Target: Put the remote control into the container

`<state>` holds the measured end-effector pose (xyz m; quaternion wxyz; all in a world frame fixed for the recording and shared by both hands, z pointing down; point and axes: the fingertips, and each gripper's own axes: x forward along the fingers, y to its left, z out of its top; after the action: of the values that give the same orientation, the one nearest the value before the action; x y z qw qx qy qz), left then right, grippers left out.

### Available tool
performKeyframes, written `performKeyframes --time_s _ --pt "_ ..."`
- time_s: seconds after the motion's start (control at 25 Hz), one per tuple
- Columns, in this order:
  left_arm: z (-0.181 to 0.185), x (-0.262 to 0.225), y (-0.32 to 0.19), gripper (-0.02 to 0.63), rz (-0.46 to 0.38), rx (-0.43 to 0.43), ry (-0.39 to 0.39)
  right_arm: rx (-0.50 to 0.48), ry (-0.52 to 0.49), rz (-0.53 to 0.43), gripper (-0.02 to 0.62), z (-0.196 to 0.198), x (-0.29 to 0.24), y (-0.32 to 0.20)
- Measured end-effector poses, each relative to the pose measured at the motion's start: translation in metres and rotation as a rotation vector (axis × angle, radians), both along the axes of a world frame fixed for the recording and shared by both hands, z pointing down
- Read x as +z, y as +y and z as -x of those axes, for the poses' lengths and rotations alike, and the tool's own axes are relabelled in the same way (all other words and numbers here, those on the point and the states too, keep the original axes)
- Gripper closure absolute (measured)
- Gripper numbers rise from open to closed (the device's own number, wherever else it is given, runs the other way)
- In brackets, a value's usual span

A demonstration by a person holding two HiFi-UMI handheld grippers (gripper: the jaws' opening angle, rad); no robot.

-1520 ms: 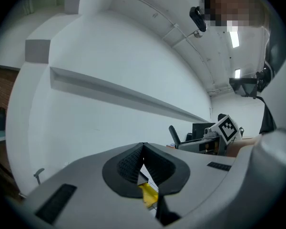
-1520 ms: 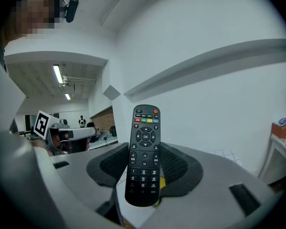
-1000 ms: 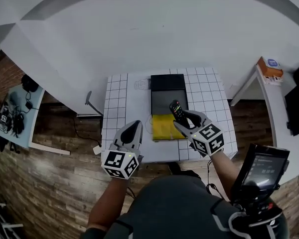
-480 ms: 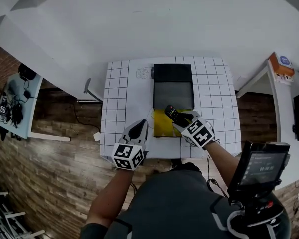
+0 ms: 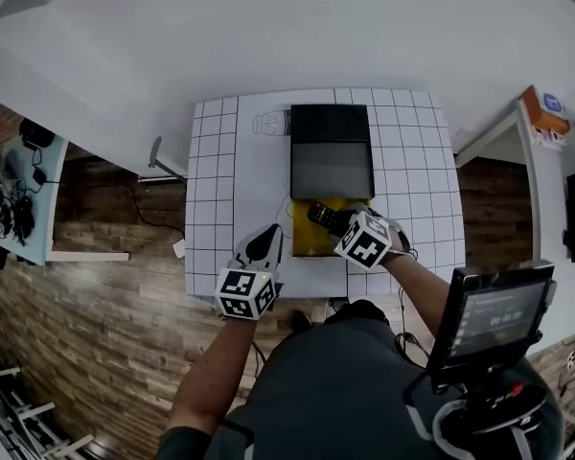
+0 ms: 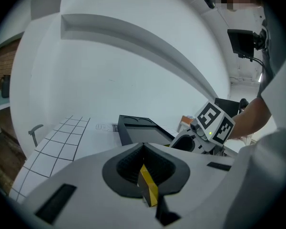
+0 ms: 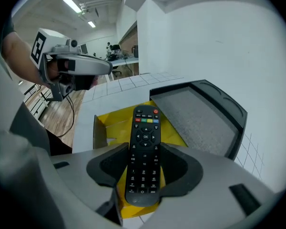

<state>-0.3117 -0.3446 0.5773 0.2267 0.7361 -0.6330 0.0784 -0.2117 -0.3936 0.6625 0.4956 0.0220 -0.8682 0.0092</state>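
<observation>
My right gripper [image 5: 342,226] is shut on the lower half of a black remote control [image 5: 323,216], keypad up. Seen along the jaws, the remote [image 7: 143,147] points out over a yellow open container [image 7: 109,124]. That yellow container [image 5: 311,242] sits on the white gridded table [image 5: 216,190] near its front edge. Behind it lies a flat black tray [image 5: 332,151], visible as the black tray [image 7: 202,113] at the right. My left gripper [image 5: 265,244] hovers left of the container with jaws together, holding nothing; the left gripper [image 6: 143,149] points toward the tray.
A bottle outline [image 5: 268,123] is drawn on the table left of the tray. A screen on a stand [image 5: 494,319] is at my right side. A side table with an orange box [image 5: 544,113] stands to the right; wooden floor surrounds the table.
The right gripper has carried the remote a little left and nearer, so it now hangs over the yellow container. The left gripper has kept its place by the table's front edge.
</observation>
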Motion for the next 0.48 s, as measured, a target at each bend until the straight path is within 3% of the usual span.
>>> performKeyframes --time_s 0.48 --pt "0.000 0.010 -0.005 0.598 0.028 0.013 0.005 -0.039 0.196 0.037 0.385 0.001 0.037 -0.001"
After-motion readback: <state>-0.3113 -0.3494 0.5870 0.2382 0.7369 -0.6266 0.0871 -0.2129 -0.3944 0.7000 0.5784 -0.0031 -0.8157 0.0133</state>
